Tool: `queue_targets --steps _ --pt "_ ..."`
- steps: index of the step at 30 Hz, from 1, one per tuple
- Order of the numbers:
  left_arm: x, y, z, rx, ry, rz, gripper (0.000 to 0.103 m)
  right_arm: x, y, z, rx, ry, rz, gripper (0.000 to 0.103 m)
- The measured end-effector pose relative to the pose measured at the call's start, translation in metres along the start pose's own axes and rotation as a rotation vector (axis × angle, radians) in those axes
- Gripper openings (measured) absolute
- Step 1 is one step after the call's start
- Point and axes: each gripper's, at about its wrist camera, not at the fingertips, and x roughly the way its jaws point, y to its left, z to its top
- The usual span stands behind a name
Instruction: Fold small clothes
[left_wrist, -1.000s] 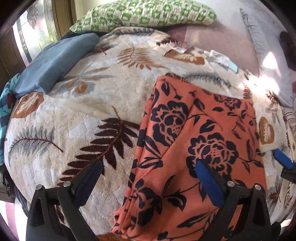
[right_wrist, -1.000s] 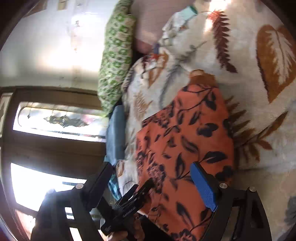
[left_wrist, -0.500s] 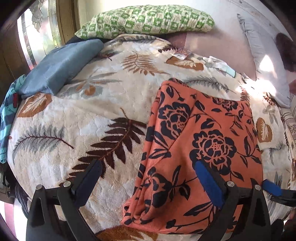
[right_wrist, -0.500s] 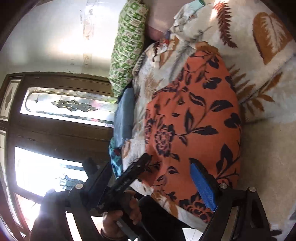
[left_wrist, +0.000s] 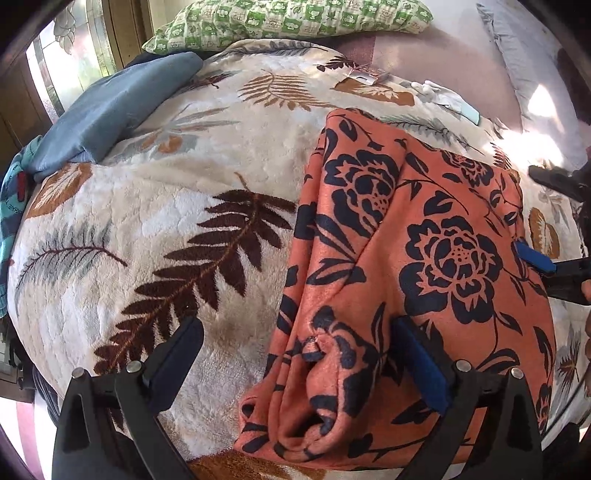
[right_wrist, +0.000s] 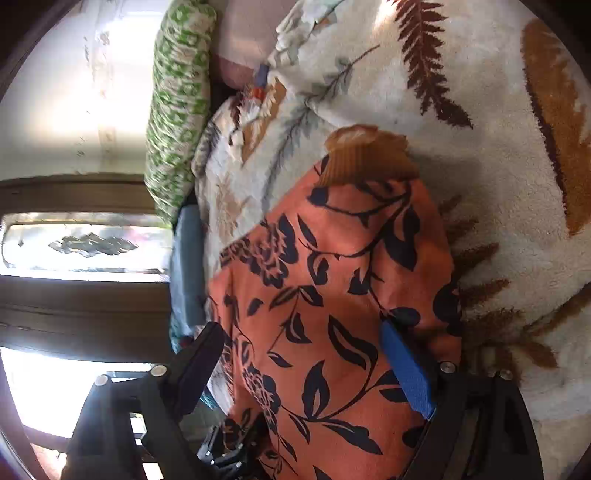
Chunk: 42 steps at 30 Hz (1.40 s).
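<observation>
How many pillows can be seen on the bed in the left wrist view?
2. A green checked pillow lies along the far edge of the bed, and a pale grey pillow sits at the far right, partly cut off by the frame. Others may lie out of view.

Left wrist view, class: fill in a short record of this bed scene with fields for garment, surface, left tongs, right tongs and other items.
garment: orange fleece cloth with black flowers, folded, lying flat
surface: cream plush blanket with leaf print
left tongs: open, over the garment's near edge
right tongs: open, over the garment
other items: green checked pillow, blue folded cloth
</observation>
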Motion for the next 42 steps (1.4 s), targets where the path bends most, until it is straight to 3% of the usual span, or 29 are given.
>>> queue_targets --steps 3,7,9,11,12,15,18,20,22,24,26,29,32,36,39,42 --pt "0.000 0.000 0.001 -0.006 0.004 0.000 0.102 -0.032 0.021 -0.021 -0.072 -0.022 0.006 0.089" --pt "-0.002 -0.001 0.000 -0.007 0.005 0.014 0.102 -0.063 0.037 -0.072 -0.127 -0.020 0.096 0.089" --pt "-0.004 -0.002 -0.001 0.000 0.003 0.019 0.102 -0.053 0.031 -0.098 -0.120 0.030 0.098 0.089" --pt "-0.005 -0.003 -0.001 0.007 0.010 0.021 0.102 -0.027 0.009 -0.114 -0.107 0.109 0.007 0.089" --pt "-0.008 -0.004 -0.001 0.017 0.015 0.030 0.102 -0.020 0.000 -0.119 -0.081 0.128 0.020 0.089" --pt "-0.027 0.001 -0.002 0.037 -0.021 0.035 0.102 -0.035 0.018 -0.124 -0.098 0.073 0.021 0.089" --pt "-0.045 0.019 -0.003 -0.029 -0.059 -0.014 0.102 -0.052 0.044 -0.131 -0.202 0.031 0.053 0.089" --pt "-0.049 0.030 -0.004 -0.078 -0.064 -0.027 0.102 -0.049 0.038 -0.131 -0.193 0.024 0.055 0.089" --pt "-0.044 0.036 -0.005 -0.094 -0.044 -0.026 0.102 -0.028 0.013 -0.125 -0.135 0.063 -0.016 0.090" --pt "-0.033 0.040 -0.008 -0.079 0.018 -0.018 0.102 -0.026 -0.002 -0.124 -0.055 0.057 0.047 0.089" --pt "-0.025 0.044 -0.011 -0.075 0.054 -0.019 0.102 -0.040 0.014 -0.125 -0.112 0.041 0.047 0.089" --pt "-0.028 0.050 -0.008 -0.110 0.060 -0.067 0.102 -0.064 0.025 -0.125 -0.182 -0.016 0.040 0.090" --pt "-0.040 0.049 0.002 -0.113 0.021 -0.107 0.102 -0.085 0.010 -0.124 -0.150 -0.071 0.045 0.090" --pt "-0.046 0.046 0.027 -0.122 0.001 -0.219 0.102 -0.095 -0.022 -0.116 -0.071 -0.098 0.015 0.090" --pt "-0.028 0.045 0.049 -0.126 0.039 -0.344 0.102 -0.096 -0.034 -0.107 -0.045 -0.108 0.028 0.090" --pt "0.001 0.044 0.062 -0.144 0.136 -0.477 0.102 -0.093 -0.035 -0.096 -0.059 -0.106 0.037 0.090"
